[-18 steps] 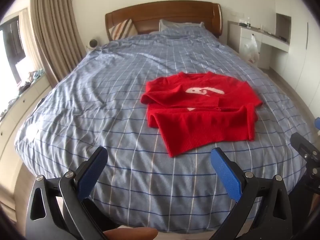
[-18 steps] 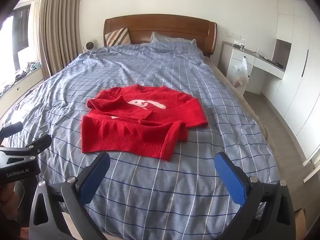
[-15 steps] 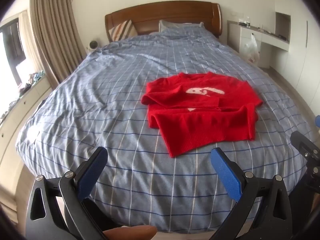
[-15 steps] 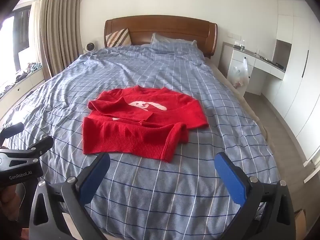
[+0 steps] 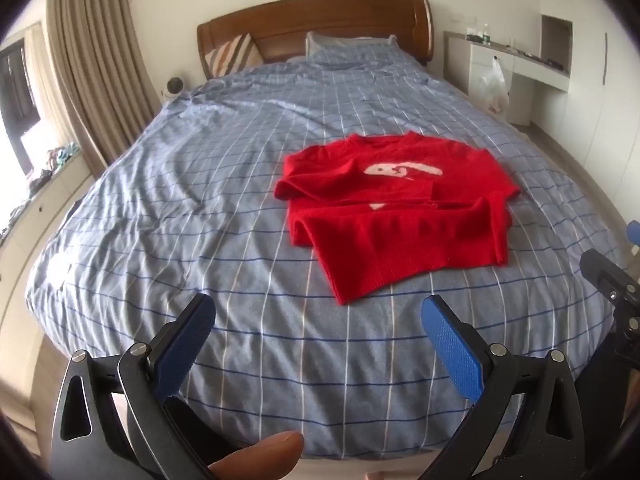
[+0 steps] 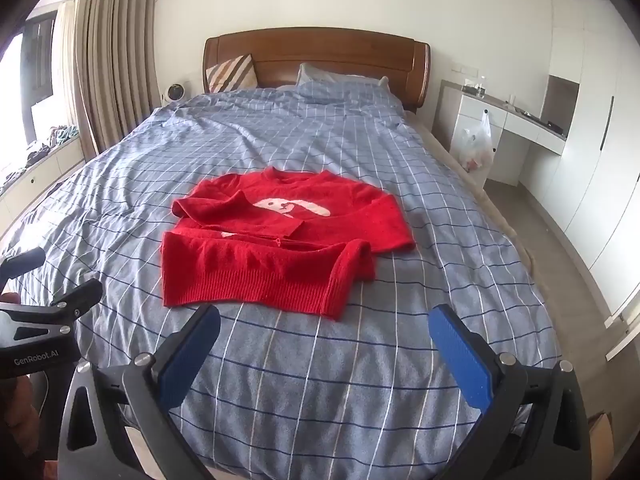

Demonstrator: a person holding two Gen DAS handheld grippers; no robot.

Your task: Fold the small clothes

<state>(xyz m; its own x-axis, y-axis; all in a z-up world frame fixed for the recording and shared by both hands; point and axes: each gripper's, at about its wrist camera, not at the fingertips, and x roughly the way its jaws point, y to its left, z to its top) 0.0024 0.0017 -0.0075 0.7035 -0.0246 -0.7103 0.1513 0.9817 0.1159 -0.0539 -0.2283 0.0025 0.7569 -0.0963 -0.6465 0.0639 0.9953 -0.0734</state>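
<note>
Little change is seen against the frames of half a second before: the red sweater [image 5: 396, 208] is found in the same partly folded shape on the bed [image 5: 200, 200], and both claws are kept spread as wide as they were, with nothing between their blue pads.

In the left wrist view the left gripper [image 5: 316, 332] is held over the foot of the bed, and a fingertip [image 5: 260, 456] is seen at the bottom edge; the black frame of the right gripper [image 5: 612, 284] is caught at the right margin. In the right wrist view the right gripper [image 6: 324, 344] is shown spread, with the left gripper's body (marked with white lettering) at the left edge, and a strip of floor [image 6: 560, 240] beside the bed is revealed.

The sweater is knitted, with a ribbed hem folded upward and a pale motif on the chest, possibly an animal, though it is partly covered. It is laid near the middle of the blue checked cover, ahead of both grippers and apart from them. A curved wooden headboard [image 6: 316, 56] and a striped cushion [image 6: 232, 74] are seen beyond.
</note>
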